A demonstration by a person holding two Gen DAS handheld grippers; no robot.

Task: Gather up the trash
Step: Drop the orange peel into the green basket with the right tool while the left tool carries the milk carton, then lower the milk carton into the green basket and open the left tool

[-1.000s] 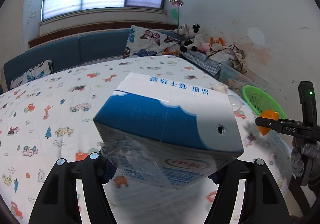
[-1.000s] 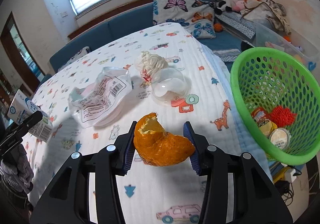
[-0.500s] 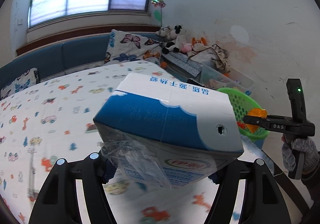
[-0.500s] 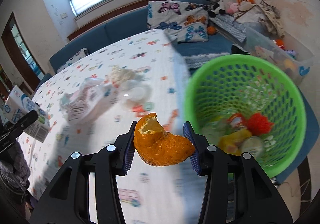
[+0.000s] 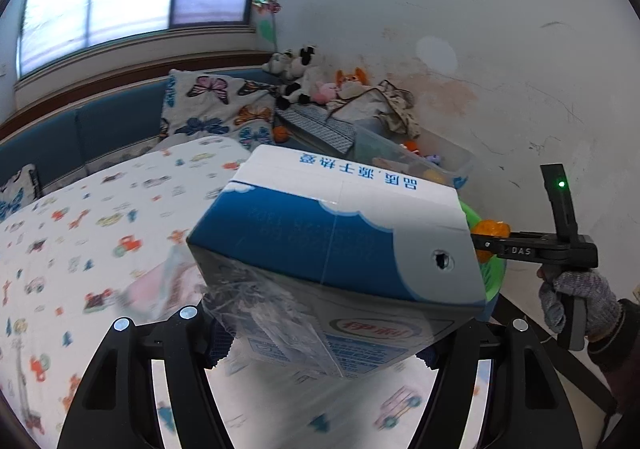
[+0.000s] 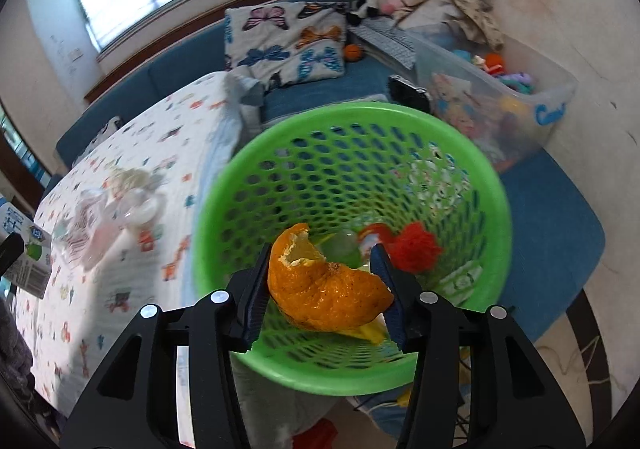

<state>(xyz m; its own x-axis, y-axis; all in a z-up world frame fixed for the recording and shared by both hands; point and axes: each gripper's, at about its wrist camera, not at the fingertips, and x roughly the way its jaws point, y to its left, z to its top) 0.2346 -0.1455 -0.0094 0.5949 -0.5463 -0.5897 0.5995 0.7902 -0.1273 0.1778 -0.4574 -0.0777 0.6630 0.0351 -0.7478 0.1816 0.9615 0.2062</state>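
Between the fingers of my right gripper [image 6: 324, 289] sits an orange peel [image 6: 328, 289]; the jaws are opening while the pads still touch it. The peel hangs directly over the green mesh basket [image 6: 352, 121], which holds a red fuzzy ball [image 6: 416, 249] and wrappers. My left gripper [image 5: 324, 345] is shut on a blue and white milk carton [image 5: 332, 249], held above the table. The left wrist view shows the right gripper [image 5: 490, 245] from the side at the basket [image 5: 494, 277], in a gloved hand [image 5: 576, 301]. The carton [image 6: 24, 249] also appears at the right wrist view's left edge.
On the cartoon-print tablecloth [image 6: 120, 289] lie a crumpled plastic wrapper [image 6: 92, 233], a clear cup [image 6: 140, 209] and a wad of tissue [image 6: 128, 177]. Behind the basket stand a clear bin of toys [image 6: 500, 105], a blue bench and a butterfly cushion [image 6: 288, 41].
Both grippers have swung right, off the table toward the basket. The peel now hangs over the basket's inside, and the right jaws stand slightly wider. The carton stays gripped.
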